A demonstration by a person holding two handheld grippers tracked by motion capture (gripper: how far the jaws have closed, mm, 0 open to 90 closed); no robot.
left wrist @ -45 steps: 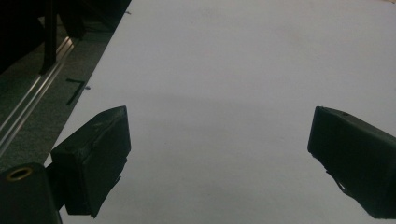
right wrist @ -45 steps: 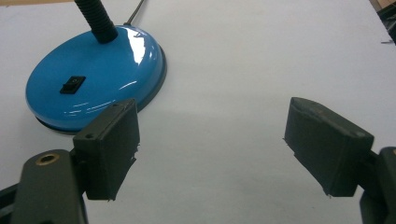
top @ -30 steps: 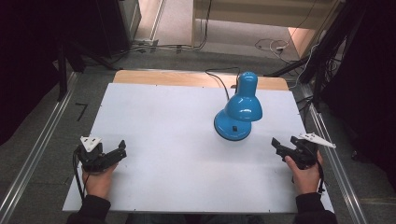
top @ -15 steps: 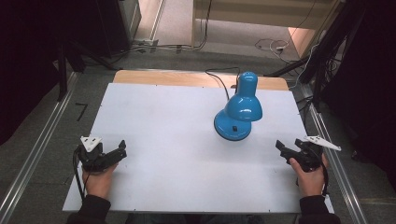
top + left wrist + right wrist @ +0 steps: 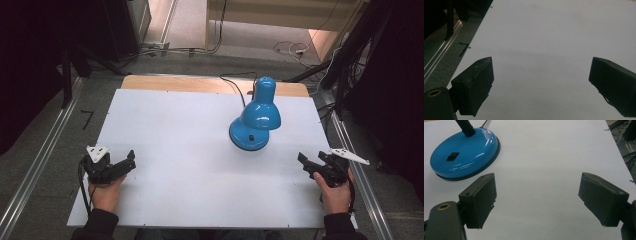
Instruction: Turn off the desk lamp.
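A blue desk lamp (image 5: 260, 116) stands right of the middle of the white table top (image 5: 190, 145), its shade bent down over its round base (image 5: 248, 137). In the right gripper view that base (image 5: 461, 155), with a black switch, lies ahead and to the left. My right gripper (image 5: 306, 164) rests near the table's right front corner, a short way from the lamp, jaws wide apart with nothing between them (image 5: 537, 192). At the left front edge my left gripper (image 5: 129, 161) is open too, over bare table (image 5: 541, 75).
The lamp's black cable (image 5: 235, 82) runs off the far wooden edge (image 5: 200, 84). Metal rails (image 5: 35, 165) flank the table on the floor at both sides. Loose cables (image 5: 290, 47) lie on the floor beyond.
My right gripper has drifted slightly back toward the front edge. The left gripper and the lamp have stayed put.
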